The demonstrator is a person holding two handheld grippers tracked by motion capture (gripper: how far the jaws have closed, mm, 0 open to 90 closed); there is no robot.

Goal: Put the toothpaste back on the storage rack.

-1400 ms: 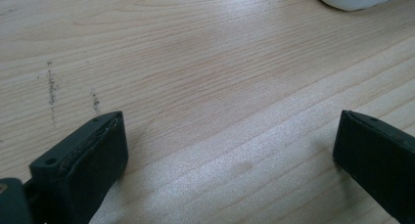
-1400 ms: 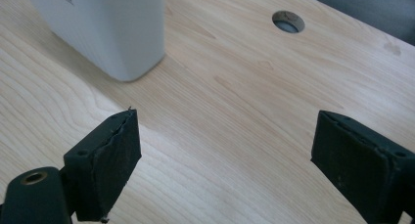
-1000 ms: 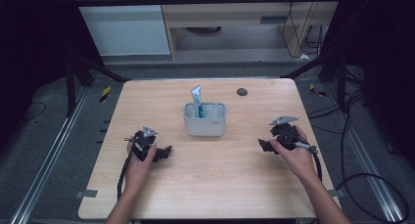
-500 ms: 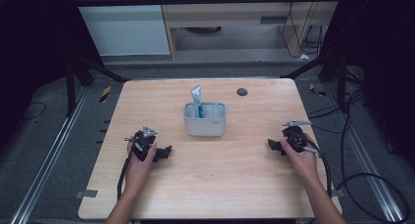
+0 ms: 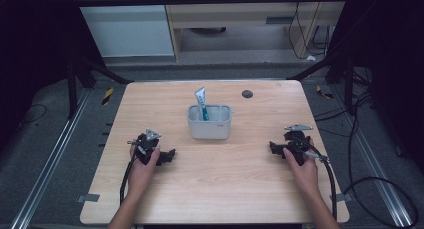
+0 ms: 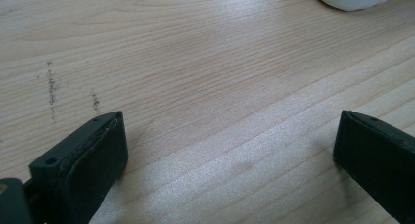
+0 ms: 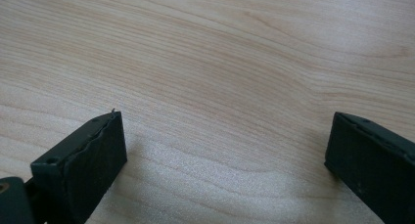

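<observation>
Wood-grain table (image 5: 220,189) on grey floor (image 5: 45,154), dark surroundings.

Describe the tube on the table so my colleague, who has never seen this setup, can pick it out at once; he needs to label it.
On the wooden table, look to the middle, between the left gripper and the right gripper. A pale grey container stands there. The tube rises tilted out of it: white with teal markings, the only thing sticking above the rim, unlike the flat dark disc lying farther back.
</observation>
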